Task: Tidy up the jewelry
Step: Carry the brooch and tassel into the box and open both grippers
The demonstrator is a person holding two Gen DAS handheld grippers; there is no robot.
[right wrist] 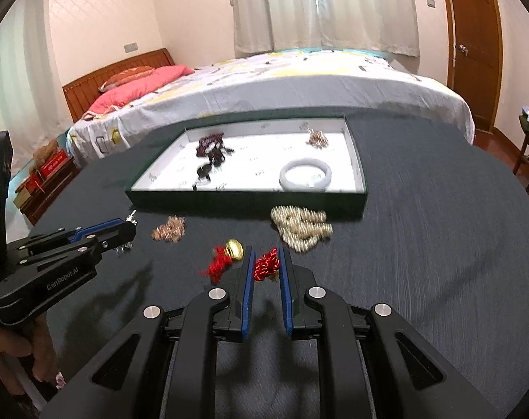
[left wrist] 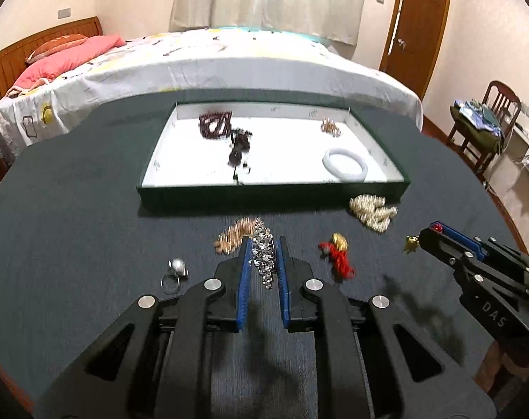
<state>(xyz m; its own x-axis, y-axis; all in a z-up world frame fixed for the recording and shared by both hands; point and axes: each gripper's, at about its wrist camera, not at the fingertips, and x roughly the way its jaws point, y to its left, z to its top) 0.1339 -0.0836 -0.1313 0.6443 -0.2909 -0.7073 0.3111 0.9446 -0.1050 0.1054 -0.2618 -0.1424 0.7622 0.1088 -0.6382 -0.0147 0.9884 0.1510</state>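
Note:
My left gripper [left wrist: 263, 244] is shut on a sparkling crystal bracelet [left wrist: 264, 255], held above the dark table. My right gripper [right wrist: 267, 253] is shut on a red knotted cord ornament [right wrist: 266, 264] with a small gold charm [left wrist: 410, 243] hanging from it. The green tray with white lining [left wrist: 376, 188] [right wrist: 360, 171] stands beyond, holding a dark red bead bracelet [left wrist: 214, 124], a black piece [left wrist: 239, 148], a white jade bangle [left wrist: 345, 164] [right wrist: 305, 175] and a small copper piece [left wrist: 330, 126].
On the table lie a rose-gold chain [left wrist: 231, 235] [right wrist: 169, 232], a silver ring [left wrist: 175, 274], a red tassel with gold bell [left wrist: 337, 253] [right wrist: 226, 256] and a pearl-gold bead pile [left wrist: 372, 211] [right wrist: 301, 228]. A bed [left wrist: 212, 66] stands behind the table.

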